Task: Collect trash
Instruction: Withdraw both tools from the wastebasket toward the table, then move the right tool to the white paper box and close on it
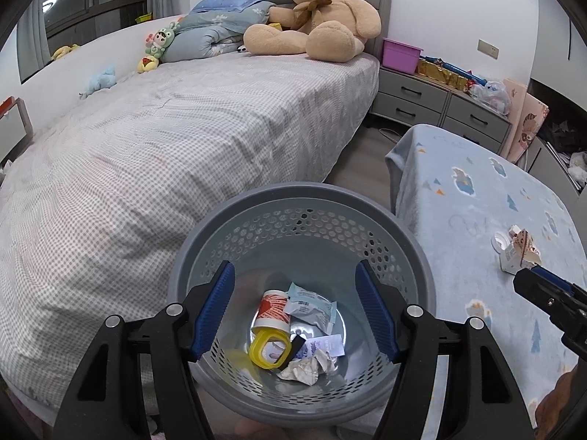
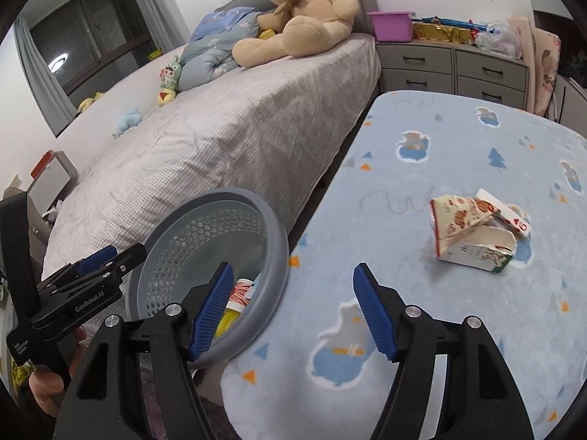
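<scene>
Blue fleece printed with bears covers the table (image 2: 422,330) nearest the cameras. Above it the right gripper (image 2: 293,311) has its jaws standing apart with nothing between them. Just left, the left gripper (image 1: 295,308) hangs over the grey perforated basket (image 1: 422,256), jaws also apart and empty; inside lie a cup (image 1: 273,310), wrapper (image 1: 312,306) and crumpled paper (image 1: 310,366). Farther across the fleece lies a torn carton (image 2: 477,231). Beyond, a teddy bear (image 1: 315,18) sits on the bed (image 1: 183,128).
</scene>
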`<state>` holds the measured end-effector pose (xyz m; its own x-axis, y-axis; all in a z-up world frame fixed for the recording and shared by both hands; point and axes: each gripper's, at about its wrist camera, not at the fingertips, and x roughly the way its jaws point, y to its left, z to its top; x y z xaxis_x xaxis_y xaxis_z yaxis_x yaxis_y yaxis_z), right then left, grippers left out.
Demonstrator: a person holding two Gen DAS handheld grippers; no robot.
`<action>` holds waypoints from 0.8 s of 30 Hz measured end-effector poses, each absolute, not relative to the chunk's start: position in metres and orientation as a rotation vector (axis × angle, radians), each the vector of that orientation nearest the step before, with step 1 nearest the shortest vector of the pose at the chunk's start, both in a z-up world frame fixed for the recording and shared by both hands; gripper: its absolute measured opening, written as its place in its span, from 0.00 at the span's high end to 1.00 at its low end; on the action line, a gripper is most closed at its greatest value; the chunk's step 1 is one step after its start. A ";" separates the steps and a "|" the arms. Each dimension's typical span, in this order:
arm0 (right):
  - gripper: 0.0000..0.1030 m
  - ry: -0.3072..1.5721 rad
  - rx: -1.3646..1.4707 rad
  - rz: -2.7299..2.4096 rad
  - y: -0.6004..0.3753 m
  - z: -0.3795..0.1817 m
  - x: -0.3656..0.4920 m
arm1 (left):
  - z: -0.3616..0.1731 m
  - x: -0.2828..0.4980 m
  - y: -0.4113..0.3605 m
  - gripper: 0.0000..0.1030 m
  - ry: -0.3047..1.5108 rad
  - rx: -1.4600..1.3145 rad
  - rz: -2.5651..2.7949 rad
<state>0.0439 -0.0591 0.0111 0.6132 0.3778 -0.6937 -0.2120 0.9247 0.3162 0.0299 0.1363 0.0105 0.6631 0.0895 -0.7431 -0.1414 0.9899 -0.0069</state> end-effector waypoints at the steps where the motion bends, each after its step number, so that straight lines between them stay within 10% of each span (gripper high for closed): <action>1: 0.35 0.845 0.216 0.340 -0.064 0.010 0.042 | 0.011 0.029 0.133 0.36 0.836 -0.067 0.125; 24: 0.35 0.870 0.331 0.113 -0.200 -0.043 0.024 | 0.004 0.054 -0.008 0.36 0.835 0.039 -0.096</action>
